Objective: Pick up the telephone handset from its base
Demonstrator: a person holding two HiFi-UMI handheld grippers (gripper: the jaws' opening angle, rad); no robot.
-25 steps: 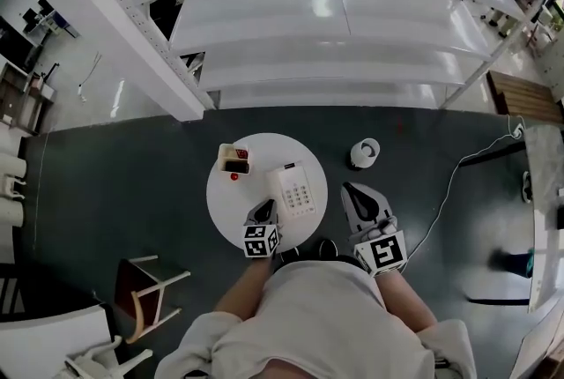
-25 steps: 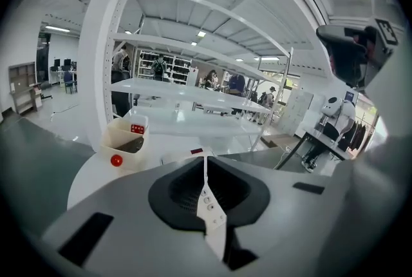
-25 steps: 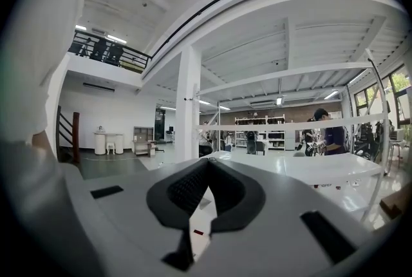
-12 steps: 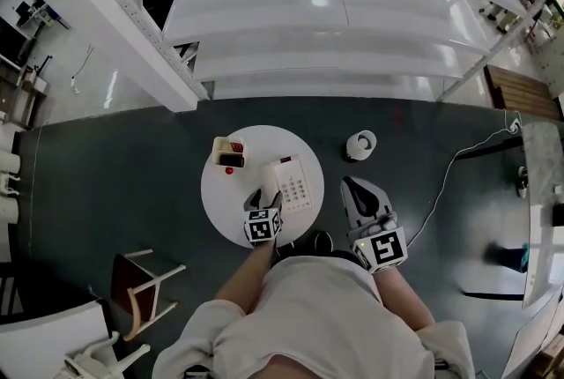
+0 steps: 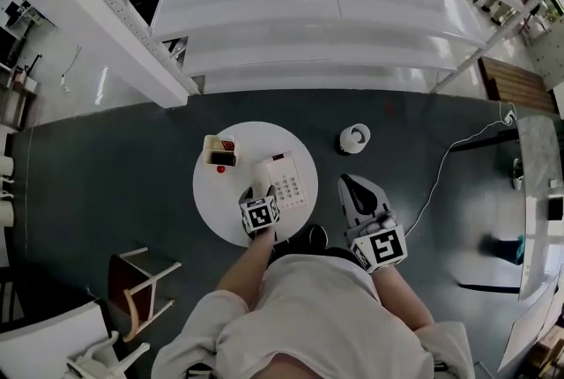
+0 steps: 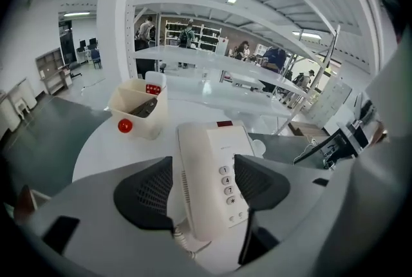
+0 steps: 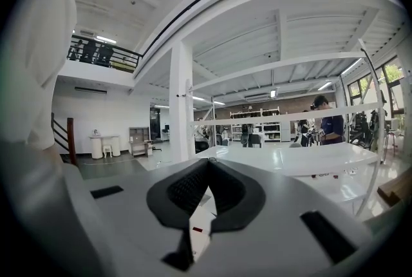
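Note:
A white telephone (image 5: 282, 180) lies on the round white table (image 5: 220, 205), its handset (image 5: 263, 178) resting along the left side of the base. In the left gripper view the handset (image 6: 193, 179) and the keypad (image 6: 229, 189) show between the two black pads. My left gripper (image 5: 256, 194) tilts down over the phone's near end; its jaws are opening and straddle the phone without pressing on it. My right gripper (image 5: 357, 192) hangs off the table's right side, level and shut, with nothing in it.
A small cream bin (image 5: 218, 152) with a red die stands at the table's far left, a red ball (image 6: 125, 125) beside it. On the dark floor are a white round object (image 5: 355, 138), a cable (image 5: 441, 183) and a wooden stool (image 5: 141, 285). White racking (image 5: 308, 16) stands beyond.
My left gripper has dropped forward over the phone's near end and its jaws have gone from shut to wide apart. The right gripper has stayed put.

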